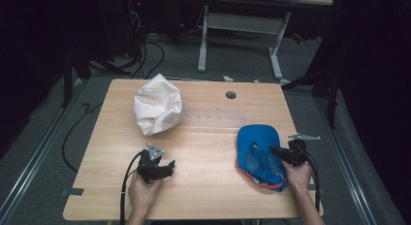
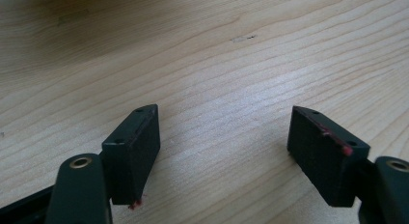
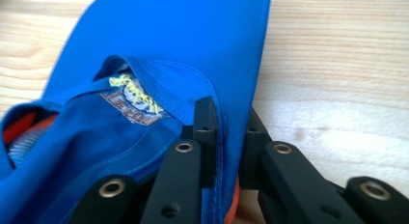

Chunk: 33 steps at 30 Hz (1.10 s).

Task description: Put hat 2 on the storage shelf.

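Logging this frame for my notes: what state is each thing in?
Blue cap: upside down on the table, edge pinched by right gripper.
White bag: crumpled, lying free.
Left gripper: open, holding nothing, over bare wood.
Right gripper: shut on the cap's edge.

Both claws black, two-jaw. Left claw [image 1: 156, 168]: grey three-cornered plate on top, black cable trailing, block pads [image 2: 134, 149] with red smears on edges, brass-ringed pivot holes. Right claw [image 1: 285, 154]: same black links, brass eyelets, black cable. Forearms bare, no sleeves visible.
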Motion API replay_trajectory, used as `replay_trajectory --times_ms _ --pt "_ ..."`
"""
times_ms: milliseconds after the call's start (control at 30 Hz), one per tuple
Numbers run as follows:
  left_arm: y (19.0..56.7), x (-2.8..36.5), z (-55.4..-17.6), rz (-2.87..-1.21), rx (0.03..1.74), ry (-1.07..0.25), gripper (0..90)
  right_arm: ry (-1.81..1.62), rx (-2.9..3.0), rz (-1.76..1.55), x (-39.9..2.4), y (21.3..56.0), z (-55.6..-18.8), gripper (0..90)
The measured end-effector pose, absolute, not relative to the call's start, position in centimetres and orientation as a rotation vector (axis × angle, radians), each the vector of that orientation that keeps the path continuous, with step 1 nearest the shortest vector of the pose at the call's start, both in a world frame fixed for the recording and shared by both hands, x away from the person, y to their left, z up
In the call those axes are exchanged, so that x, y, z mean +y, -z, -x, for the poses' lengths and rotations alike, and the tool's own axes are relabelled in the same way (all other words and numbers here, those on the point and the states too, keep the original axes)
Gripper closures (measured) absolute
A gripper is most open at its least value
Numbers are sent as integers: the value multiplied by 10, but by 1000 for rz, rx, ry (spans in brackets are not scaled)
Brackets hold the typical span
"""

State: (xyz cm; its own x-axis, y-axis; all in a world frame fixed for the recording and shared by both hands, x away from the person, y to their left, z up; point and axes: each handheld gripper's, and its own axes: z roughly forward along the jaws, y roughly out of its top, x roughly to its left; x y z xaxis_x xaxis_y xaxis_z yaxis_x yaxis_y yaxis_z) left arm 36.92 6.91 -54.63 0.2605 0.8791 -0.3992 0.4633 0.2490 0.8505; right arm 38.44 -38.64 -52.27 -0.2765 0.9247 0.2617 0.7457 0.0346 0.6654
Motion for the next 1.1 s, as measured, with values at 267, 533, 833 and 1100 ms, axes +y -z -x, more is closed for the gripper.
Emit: replay_trajectory --times_ms 267,533,833,1100 --pt "546 69 -369 -1384 1371 -458 277 -1166 2066 -1707 -381 519 -374 847" --pt "546 69 -369 -1385 1371 -459 270 -1254 2068 -1666 -371 503 -368 853" --pt "546 67 -368 -1390 1383 -465 247 -1313 2101 -1572 -352 477 -368 854" --pt "538 62 -362 -1387 1317 -463 247 -1369 2128 -1528 -337 459 -373 854"
